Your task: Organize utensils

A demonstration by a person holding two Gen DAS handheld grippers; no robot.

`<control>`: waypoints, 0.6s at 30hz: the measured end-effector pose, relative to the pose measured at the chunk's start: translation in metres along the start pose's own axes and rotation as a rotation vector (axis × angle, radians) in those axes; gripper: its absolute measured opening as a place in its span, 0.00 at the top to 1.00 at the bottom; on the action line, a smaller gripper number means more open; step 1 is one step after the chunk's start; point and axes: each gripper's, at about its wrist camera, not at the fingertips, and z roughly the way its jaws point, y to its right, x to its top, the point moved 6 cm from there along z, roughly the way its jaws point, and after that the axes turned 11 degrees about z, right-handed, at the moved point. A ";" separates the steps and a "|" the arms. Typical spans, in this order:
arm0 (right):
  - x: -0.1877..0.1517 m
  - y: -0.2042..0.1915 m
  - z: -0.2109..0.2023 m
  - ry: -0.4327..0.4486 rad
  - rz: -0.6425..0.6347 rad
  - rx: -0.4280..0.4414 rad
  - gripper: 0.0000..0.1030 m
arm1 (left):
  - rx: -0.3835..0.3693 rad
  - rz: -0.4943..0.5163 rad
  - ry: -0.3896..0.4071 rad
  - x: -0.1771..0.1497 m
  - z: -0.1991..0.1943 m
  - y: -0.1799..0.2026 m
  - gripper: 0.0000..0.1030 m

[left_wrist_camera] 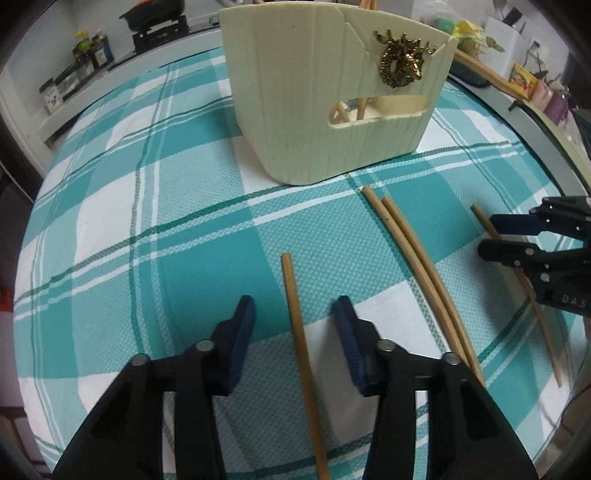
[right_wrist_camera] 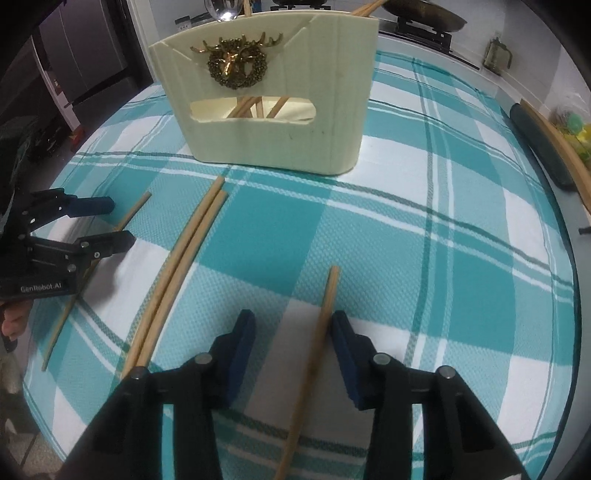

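Both grippers are tipped steeply down over the table with the teal-and-white checked cloth [left_wrist_camera: 147, 221]. The left gripper [left_wrist_camera: 293, 321] straddles a single tan wooden chopstick [left_wrist_camera: 295, 325]; its blue pads [left_wrist_camera: 242, 332] stand apart on either side with cloth showing between pad and stick, so it's not clamped on anything. Same deal with the right gripper [right_wrist_camera: 291, 328]: it's over another tan wooden chopstick [right_wrist_camera: 325, 317] that runs up between the jaws. That stick sits right against the right-hand blue pad [right_wrist_camera: 343, 339], but the left pad is clearly off it, so no real grip there either. Between the two grippers lies a pair of long tan chopsticks [right_wrist_camera: 184, 258] side by side, touching along most of their length, with their far tips near the front of the holder. All four sticks are loose on the cloth toward the near edge of the table. The holder is a cream ribbed plastic utensil caddy [left_wrist_camera: 295, 92] with a gold deer-head wreath ornament [left_wrist_camera: 400, 62] on one face and an oval handle cut-out below it; a few more sticks show through the cut-out and poke out the top. It stands upright toward the far side of the table. Off the table's far edge there's a counter with dark bottles [left_wrist_camera: 88, 51] and a black pan on a burner [left_wrist_camera: 155, 18].
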 end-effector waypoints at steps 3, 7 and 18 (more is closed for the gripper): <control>0.014 0.003 0.006 0.001 0.022 -0.027 0.92 | 0.007 0.026 0.015 0.005 0.001 0.008 0.95; 0.024 0.012 0.003 0.019 0.089 -0.004 0.93 | 0.023 0.004 0.065 0.005 -0.013 0.007 0.96; 0.024 -0.009 -0.140 0.317 0.101 0.137 0.93 | -0.006 -0.132 0.417 0.013 -0.170 -0.011 0.96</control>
